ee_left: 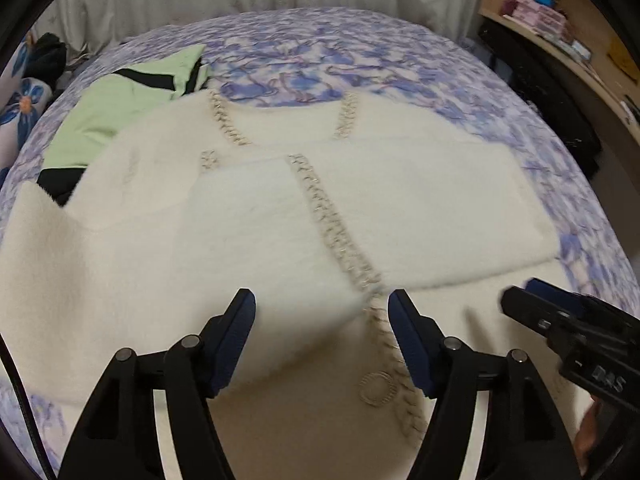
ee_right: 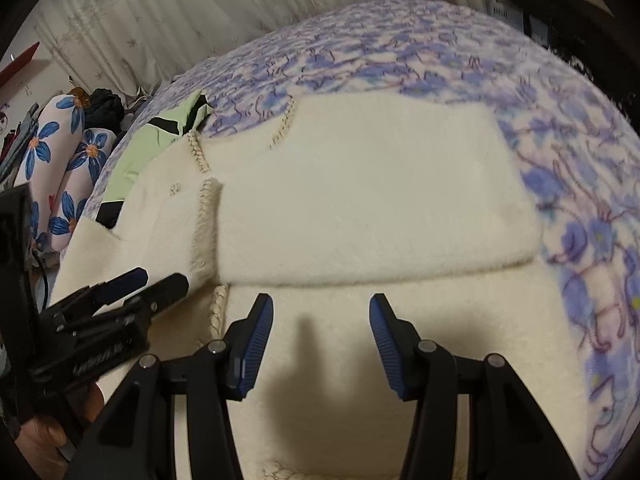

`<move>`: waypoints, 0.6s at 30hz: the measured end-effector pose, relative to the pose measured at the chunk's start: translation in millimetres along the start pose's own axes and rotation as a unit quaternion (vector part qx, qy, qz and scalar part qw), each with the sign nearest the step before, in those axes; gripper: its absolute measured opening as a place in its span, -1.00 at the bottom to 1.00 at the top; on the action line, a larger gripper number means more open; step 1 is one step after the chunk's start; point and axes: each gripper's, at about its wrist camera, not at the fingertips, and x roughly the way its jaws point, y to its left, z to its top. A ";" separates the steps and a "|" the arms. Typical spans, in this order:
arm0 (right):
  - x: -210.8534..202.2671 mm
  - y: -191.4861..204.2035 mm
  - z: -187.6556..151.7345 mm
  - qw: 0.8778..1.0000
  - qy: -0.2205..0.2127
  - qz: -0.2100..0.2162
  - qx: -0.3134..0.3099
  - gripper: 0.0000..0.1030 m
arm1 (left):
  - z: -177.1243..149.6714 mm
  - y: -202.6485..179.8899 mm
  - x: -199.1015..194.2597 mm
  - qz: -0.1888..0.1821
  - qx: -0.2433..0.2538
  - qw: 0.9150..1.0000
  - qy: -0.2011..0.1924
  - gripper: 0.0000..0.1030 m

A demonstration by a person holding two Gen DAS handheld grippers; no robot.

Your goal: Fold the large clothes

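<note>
White fleecy cardigan (ee_left: 320,208) lies flat on the bed (ee_left: 400,52) ahead of both tongs, sleeves folded in. I hold left tongs (ee_left: 322,312) and right tongs (ee_right: 321,316) apart above its hem, gripping nothing, ready for the next fold.

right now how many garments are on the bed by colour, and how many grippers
white fuzzy cardigan: 1
green garment with black trim: 1
grippers, jaws open: 2, left gripper and right gripper
total: 4, all over the blue floral bedspread
</note>
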 end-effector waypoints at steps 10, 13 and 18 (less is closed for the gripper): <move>11.4 42.4 18.5 0.998 0.014 0.065 -0.022 -0.03 | 6.1 53.0 -92.3 -0.004 -0.020 0.997 -0.069 0.56; 21.9 62.2 28.0 0.996 0.023 0.077 -0.034 -0.03 | 5.5 90.1 -113.7 0.031 -0.041 0.994 -0.095 0.57; 54.1 86.3 44.9 0.995 0.049 0.084 -0.035 -0.03 | 3.1 163.2 -123.2 0.078 -0.107 0.986 -0.106 0.57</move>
